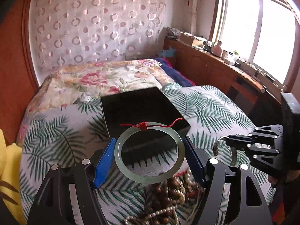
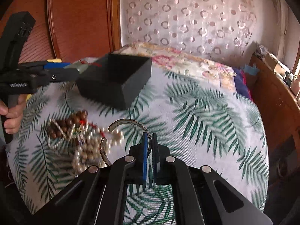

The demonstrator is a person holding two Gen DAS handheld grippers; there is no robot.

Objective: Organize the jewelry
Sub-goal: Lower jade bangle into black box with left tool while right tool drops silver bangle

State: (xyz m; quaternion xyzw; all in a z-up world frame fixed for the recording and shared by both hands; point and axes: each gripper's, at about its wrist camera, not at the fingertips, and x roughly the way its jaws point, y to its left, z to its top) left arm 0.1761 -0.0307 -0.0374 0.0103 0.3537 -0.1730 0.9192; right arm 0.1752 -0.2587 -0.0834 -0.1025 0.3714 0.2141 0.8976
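Pale green jade bangle (image 1: 150, 152), tied with a red cord (image 1: 143, 125), is gripped across its width between the blue pads of the left gripper (image 1: 150, 156), held above the near edge of the black box (image 1: 139, 110). The box rests on the palm-print bedspread (image 2: 206, 116), toward its headboard side. A silver cuff bracelet (image 2: 129, 125) is pinched edgewise in the nearly closed right gripper (image 2: 150, 155). A heap of pearl and wooden beads (image 2: 78, 133) is seen beside the cuff, near the bedspread's front edge.
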